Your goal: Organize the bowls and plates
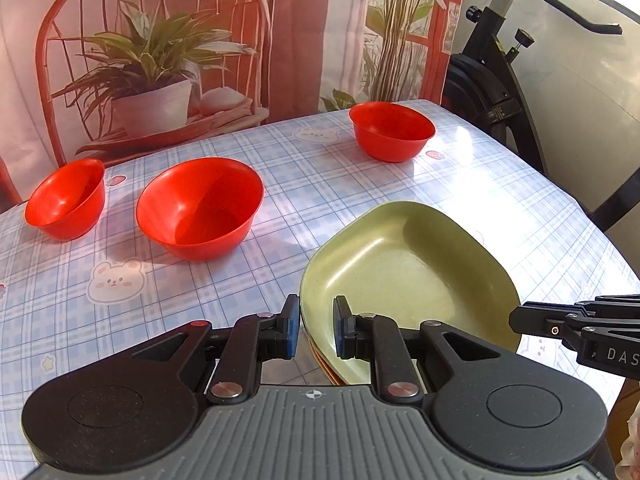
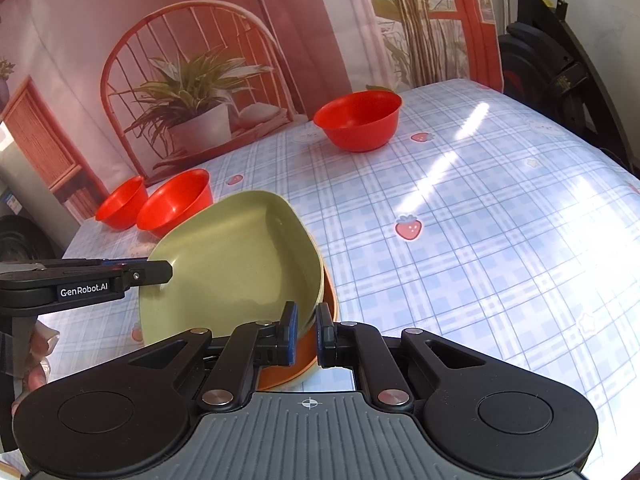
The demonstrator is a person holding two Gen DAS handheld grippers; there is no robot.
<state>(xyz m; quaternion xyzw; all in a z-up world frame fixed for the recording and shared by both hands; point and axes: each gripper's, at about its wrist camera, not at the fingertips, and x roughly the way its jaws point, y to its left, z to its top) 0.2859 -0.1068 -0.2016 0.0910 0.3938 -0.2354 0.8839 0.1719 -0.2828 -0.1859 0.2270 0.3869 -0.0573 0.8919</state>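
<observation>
Two red bowls (image 1: 66, 200) (image 1: 200, 208) are seen at the far left of the worktop (image 1: 280, 168); the green plate (image 1: 408, 280), stacked on an orange one (image 2: 308, 348), is gripped at its near rim by the left tongs (image 1: 316, 328) and right tongs (image 2: 306, 334); a third bowl (image 1: 392, 130) stands far right.

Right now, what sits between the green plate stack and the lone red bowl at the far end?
Nothing: in the right wrist view only bare checked tablecloth lies between the green plate and the far red bowl.
</observation>
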